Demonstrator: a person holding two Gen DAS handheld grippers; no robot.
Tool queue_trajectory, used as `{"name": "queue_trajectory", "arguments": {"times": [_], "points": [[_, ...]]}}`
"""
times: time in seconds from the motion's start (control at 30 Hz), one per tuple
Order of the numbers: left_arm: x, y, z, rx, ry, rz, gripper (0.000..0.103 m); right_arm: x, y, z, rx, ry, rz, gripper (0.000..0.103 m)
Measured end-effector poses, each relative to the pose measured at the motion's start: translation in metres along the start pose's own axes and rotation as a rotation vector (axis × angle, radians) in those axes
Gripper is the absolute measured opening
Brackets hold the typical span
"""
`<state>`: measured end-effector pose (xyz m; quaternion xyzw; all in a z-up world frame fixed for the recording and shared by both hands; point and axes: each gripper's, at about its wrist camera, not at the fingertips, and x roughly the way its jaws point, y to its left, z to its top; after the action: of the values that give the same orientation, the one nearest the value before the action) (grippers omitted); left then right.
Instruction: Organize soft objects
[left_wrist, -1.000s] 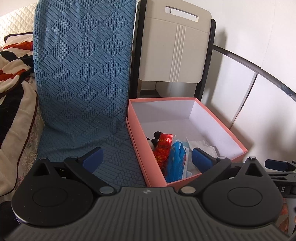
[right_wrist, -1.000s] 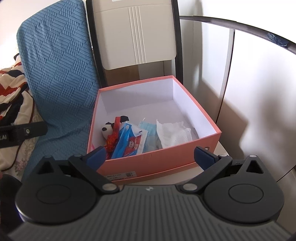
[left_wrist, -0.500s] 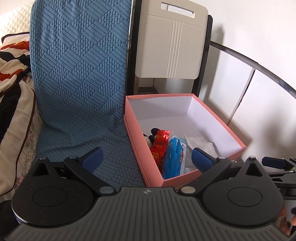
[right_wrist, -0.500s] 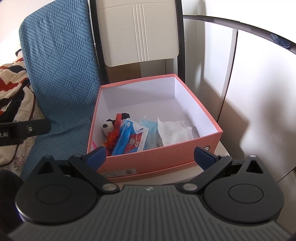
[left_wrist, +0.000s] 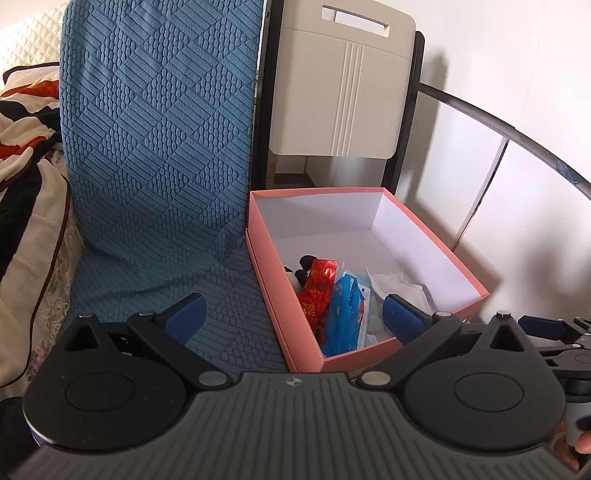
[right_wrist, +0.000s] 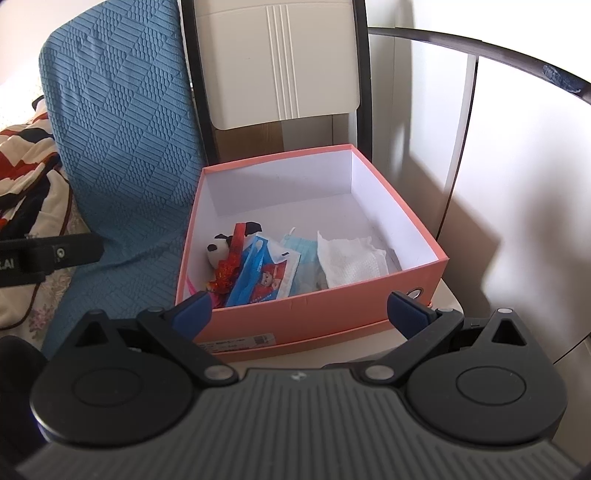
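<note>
An open pink box (right_wrist: 314, 310) (left_wrist: 273, 291) with white inner walls holds the soft things at its near end. Inside lie a small panda plush (right_wrist: 218, 251) (left_wrist: 301, 271), a red packet (right_wrist: 231, 264) (left_wrist: 319, 288), a blue printed tissue pack (right_wrist: 264, 275) (left_wrist: 343, 310), a light blue face mask (right_wrist: 304, 254) and a crumpled white tissue (right_wrist: 351, 258) (left_wrist: 399, 284). My left gripper (left_wrist: 291, 319) hangs open in front of the box's near left corner, nothing between its fingers. Open and empty too, my right gripper (right_wrist: 301, 310) faces the box's front wall.
A blue textured cover (left_wrist: 159, 147) (right_wrist: 122, 129) drapes a seat left of the box. A beige folding chair (left_wrist: 340, 88) (right_wrist: 277, 62) stands behind it. Patterned bedding (left_wrist: 26, 122) lies far left. White cabinet doors (right_wrist: 517, 184) fill the right. The box rests on a pale surface (right_wrist: 439, 302).
Both grippers have drawn back a little from the box, which now sits lower and farther off in each view. The objects in the box have not moved.
</note>
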<state>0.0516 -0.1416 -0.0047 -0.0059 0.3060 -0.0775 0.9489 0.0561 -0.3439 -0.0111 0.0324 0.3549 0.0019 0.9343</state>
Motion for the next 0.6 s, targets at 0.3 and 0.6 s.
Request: {"name": "queue_trajectory", "arguments": {"times": [0.3, 0.6], "points": [[0.0004, 0.0004, 0.0001, -0.007, 0.004, 0.000, 0.103, 0.0014, -0.0019, 0.0002, 0.000, 0.004, -0.003, 0.103], [-0.0003, 0.0004, 0.0006, -0.022, -0.002, -0.008, 0.103, 0.0002, -0.0006, 0.0002, -0.014, 0.002, -0.004, 0.103]]}}
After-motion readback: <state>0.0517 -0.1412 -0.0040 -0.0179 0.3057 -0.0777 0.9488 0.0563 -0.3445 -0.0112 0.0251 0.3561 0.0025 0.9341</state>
